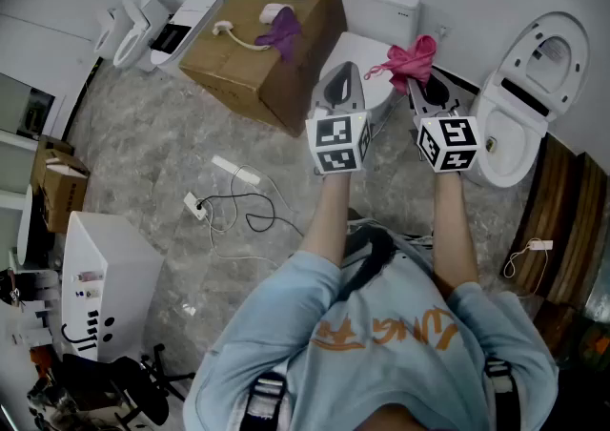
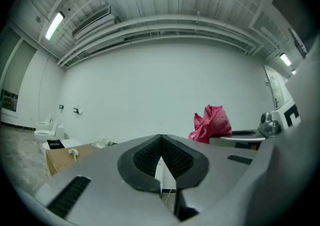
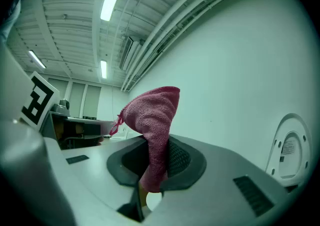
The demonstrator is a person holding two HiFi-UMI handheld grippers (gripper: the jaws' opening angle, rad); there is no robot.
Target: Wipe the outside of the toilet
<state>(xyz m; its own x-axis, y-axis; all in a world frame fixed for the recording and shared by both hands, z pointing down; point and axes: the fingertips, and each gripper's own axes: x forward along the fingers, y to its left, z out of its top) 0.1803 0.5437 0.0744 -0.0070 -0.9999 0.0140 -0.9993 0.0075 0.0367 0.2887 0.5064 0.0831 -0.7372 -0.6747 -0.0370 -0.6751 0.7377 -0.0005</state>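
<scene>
Left tongs (image 2: 160, 139): closed tip to tip, empty. Right tongs (image 3: 155, 151): clamped on a pink cloth (image 3: 150, 115), bunched upward. Toilet (image 1: 381, 2): lid down, against the wall, beneath both tongs. Cardboard box (image 1: 250, 57) touching its left; second toilet (image 1: 519, 124), lid raised, right. Cables (image 1: 238, 205) on floor.

I could read no word or number for certain: the orange lettering (image 1: 381, 332) on the person's pale blue shirt was upside down and blurred, the sticker (image 1: 548, 54) inside a raised toilet lid was too small, and the two marker cubes (image 1: 339, 143) bore only black-and-white square patterns.
</scene>
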